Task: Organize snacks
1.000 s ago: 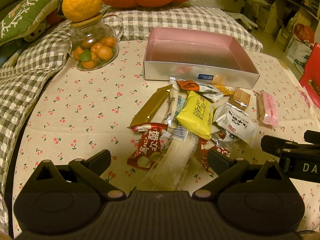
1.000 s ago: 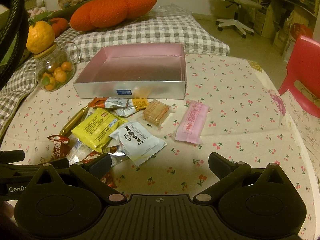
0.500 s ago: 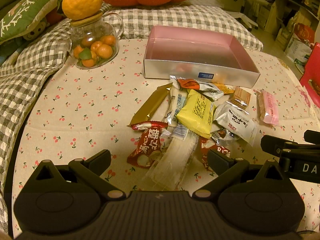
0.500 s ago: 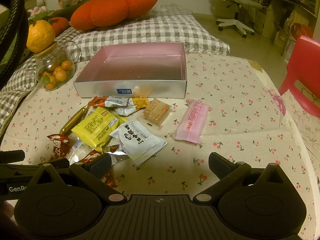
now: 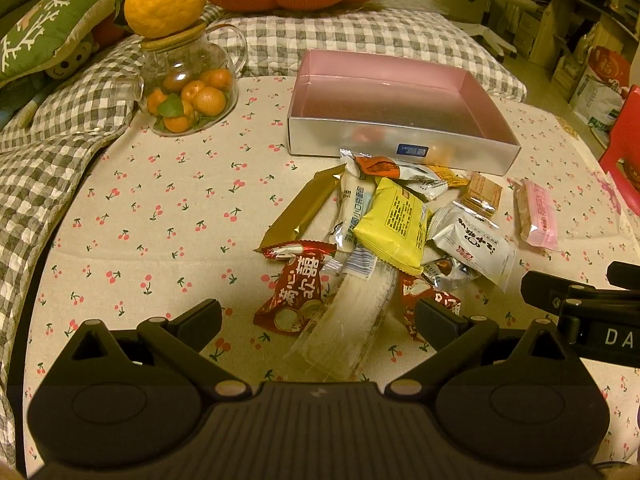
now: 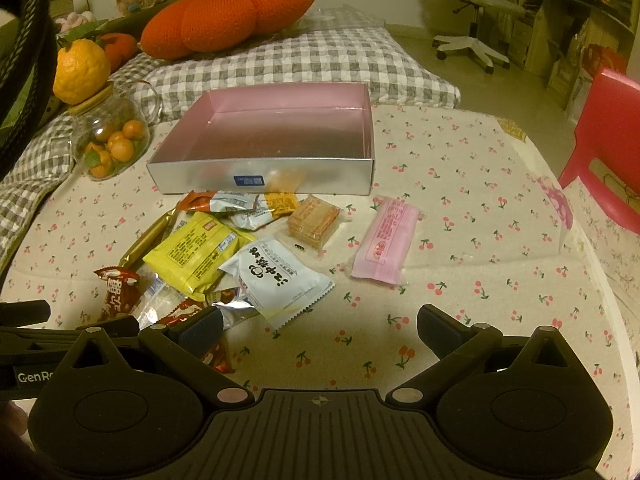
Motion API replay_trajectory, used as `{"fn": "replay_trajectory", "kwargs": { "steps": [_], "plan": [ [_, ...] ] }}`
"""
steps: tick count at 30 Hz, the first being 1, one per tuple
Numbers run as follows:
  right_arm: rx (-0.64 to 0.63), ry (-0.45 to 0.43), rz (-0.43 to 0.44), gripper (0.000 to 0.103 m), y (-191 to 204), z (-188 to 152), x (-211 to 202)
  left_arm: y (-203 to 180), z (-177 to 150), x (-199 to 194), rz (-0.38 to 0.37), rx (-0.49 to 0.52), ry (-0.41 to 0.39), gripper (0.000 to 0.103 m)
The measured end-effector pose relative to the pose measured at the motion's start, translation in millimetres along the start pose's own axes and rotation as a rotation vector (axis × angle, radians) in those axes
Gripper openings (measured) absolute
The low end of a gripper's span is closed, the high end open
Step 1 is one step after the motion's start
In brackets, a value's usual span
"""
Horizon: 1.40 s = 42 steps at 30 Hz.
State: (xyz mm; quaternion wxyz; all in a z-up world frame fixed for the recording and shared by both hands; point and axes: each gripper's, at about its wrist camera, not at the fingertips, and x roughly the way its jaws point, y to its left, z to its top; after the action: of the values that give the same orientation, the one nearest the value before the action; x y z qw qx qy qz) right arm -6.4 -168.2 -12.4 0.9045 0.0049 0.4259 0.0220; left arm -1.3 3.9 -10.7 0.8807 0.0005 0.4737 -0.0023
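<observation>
Both claws spread wide, nothing held. Left gripper (image 5: 318, 316) hovers low over the near end of the snack pile, its fingers straddling a clear-wrapped long packet (image 5: 348, 320) and a red wrapper (image 5: 298, 292). Right gripper (image 6: 320, 322) hangs over bare cherry-print cloth (image 6: 480, 208), just right of the pile.

Step in hand, as I judge it: approach to a first pick. The pink-lined box (image 6: 260, 172) sits just behind the pile, holding nothing that shows (sorting not begun). Next move calls for lowering onto one wrapper only; the pile overlaps, so a pinch at the near end could drag neighbours along.

Count, as far as overlap allows:
- box: one
- yellow packet (image 6: 196, 252): one
- white packet with black print (image 6: 276, 276): one
- pink bar (image 6: 386, 240), lying apart to the right: one
- cracker pack (image 6: 314, 222): one
- gold bar (image 5: 300, 212): one
- red wrappers: two
- small white-and-orange packets by the box wall: two or three, hard to separate
- glass jar of small oranges (image 5: 188, 92), left of box: one
</observation>
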Motion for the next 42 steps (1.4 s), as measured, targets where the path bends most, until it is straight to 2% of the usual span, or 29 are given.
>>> {"fn": "replay_trajectory", "kwargs": {
  "steps": [22, 30, 36, 42],
  "plan": [
    [-0.003, 0.002, 0.0, 0.103, 0, 0, 1, 0, -1, 1, 0.001, 0.0, 0.005, 0.103],
    [-0.012, 0.003, -0.001, 0.103, -3, 6, 0, 5, 5, 6, -0.009, 0.013, 0.037, 0.103],
    [-0.059, -0.014, 0.056, 0.103, -8, 25, -5, 10, 17, 7, -0.061, 0.064, 0.054, 0.103],
    [0.002, 0.068, 0.214, 0.103, -22, 38, 9, 26, 29, 18, -0.132, 0.05, 0.087, 0.092]
  ]
}}
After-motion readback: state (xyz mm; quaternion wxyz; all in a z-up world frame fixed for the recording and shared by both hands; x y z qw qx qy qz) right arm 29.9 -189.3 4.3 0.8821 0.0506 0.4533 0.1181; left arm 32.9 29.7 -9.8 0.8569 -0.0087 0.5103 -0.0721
